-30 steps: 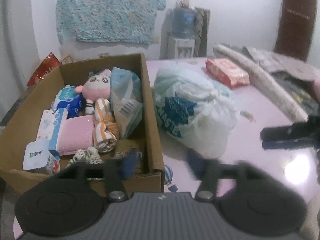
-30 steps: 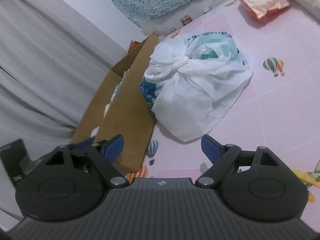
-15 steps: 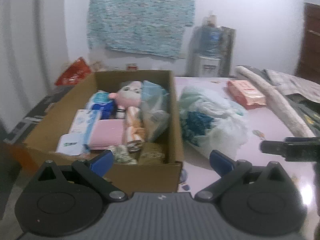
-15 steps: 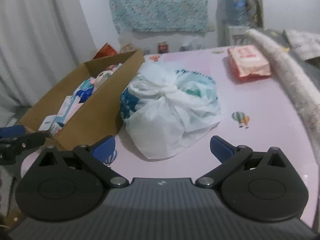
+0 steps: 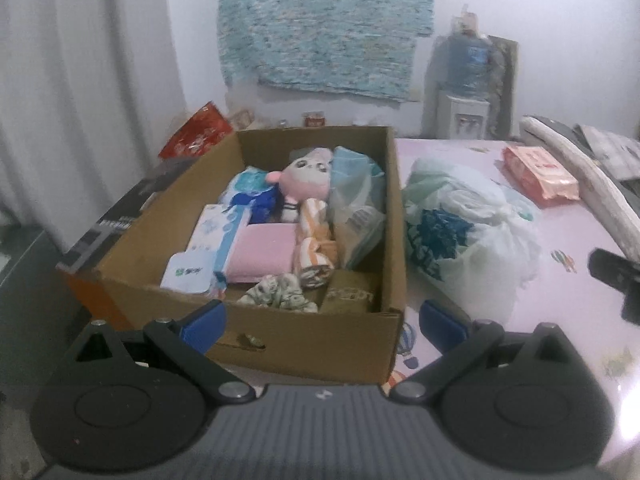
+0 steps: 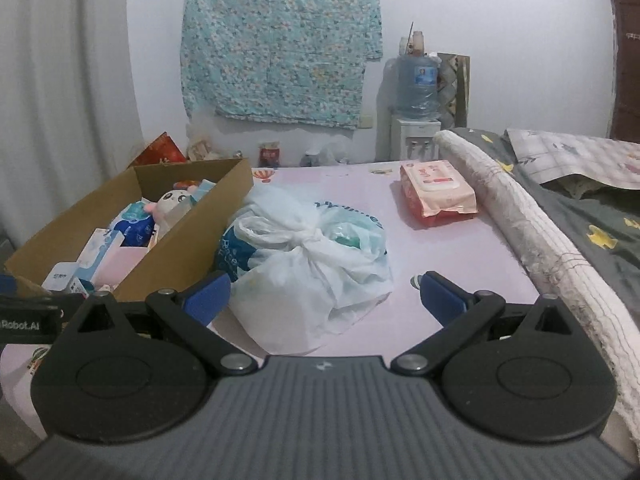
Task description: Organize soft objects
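A cardboard box stands on the pink mat, holding a pink plush doll, a pink folded cloth, tissue packs, a striped roll and a clear bag. To its right lies a knotted white plastic bag. Farther back rests a pink wet-wipes pack. My left gripper is open just before the box's near wall, nothing between its fingers. My right gripper is open over the near side of the white bag, empty.
A rolled pale blanket and grey bedding border the mat on the right. A water dispenser stands at the back wall under a hanging blue cloth. A white curtain hangs left. The right gripper's edge shows in the left view.
Both grippers opened wide and pulled back and up. The right view rolled level from a tilted look at the bag. The left view now faces the box squarely.
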